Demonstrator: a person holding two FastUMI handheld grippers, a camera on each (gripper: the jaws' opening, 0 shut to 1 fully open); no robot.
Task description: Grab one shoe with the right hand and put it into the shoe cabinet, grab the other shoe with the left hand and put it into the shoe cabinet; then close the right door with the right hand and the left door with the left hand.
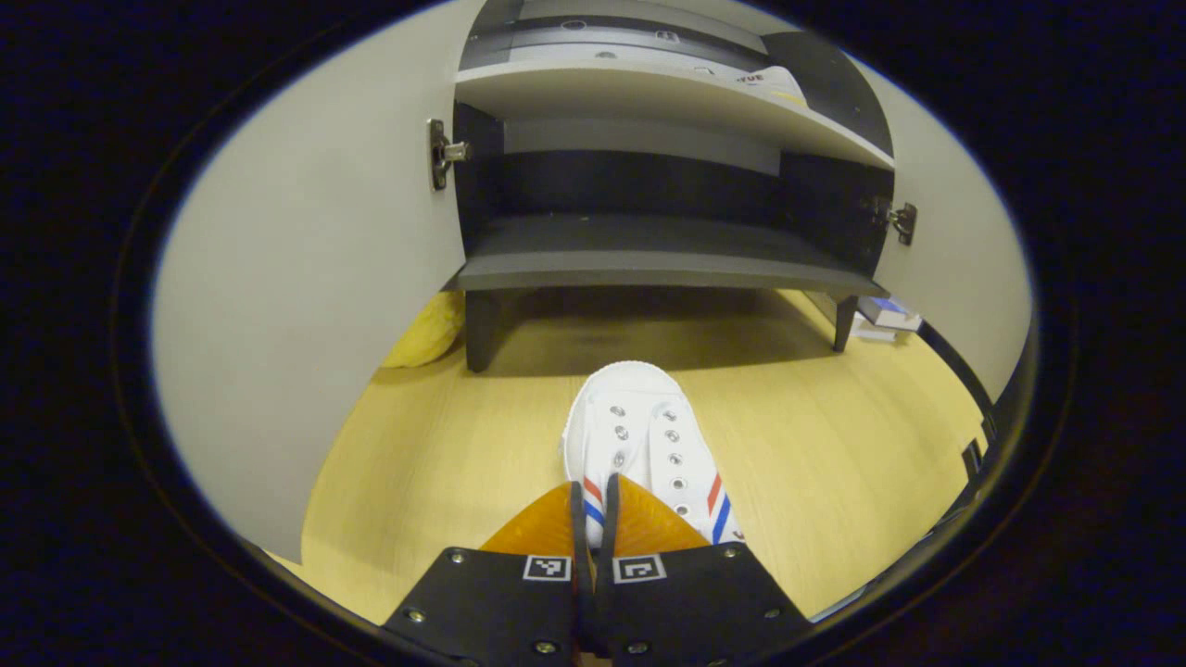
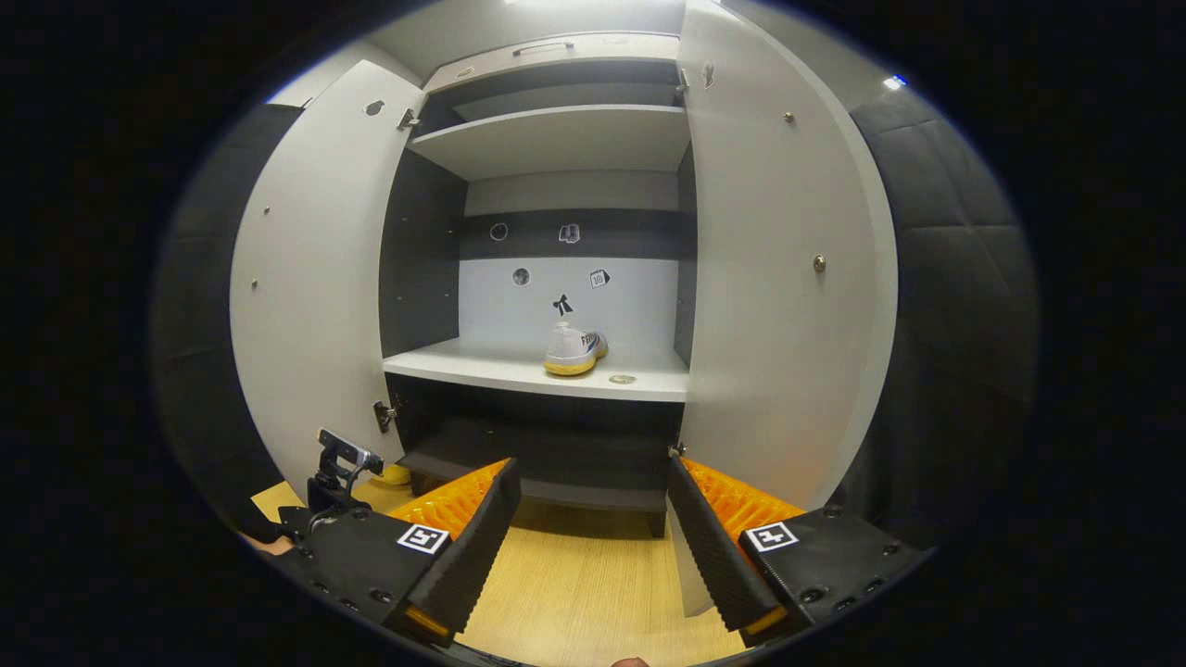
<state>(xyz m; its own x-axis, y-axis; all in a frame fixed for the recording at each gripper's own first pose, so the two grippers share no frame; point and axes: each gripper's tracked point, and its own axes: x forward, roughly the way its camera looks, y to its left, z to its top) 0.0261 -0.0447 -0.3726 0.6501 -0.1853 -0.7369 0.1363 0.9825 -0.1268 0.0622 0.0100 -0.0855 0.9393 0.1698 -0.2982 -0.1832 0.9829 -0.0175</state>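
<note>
L gripper (image 1: 593,505) pinched tight on 2nd shoe (image 1: 639,435) collar; R gripper (image 2: 588,519) wide open, empty; 1st shoe (image 2: 574,350) on shelf (image 2: 500,369); next: lift into cabinet (image 2: 556,139).

The left gripper (image 1: 593,505) wore black plates studded with silver screws, a square coded marker on each. The right gripper (image 2: 588,519) carried matching plates and markers, with ribbed finger (image 2: 713,547) faces.

Left gripper (image 1: 593,496), fingers pinched on a white shoe (image 1: 639,445) above the floor (image 1: 834,445), facing the open cabinet (image 1: 667,269).
</note>
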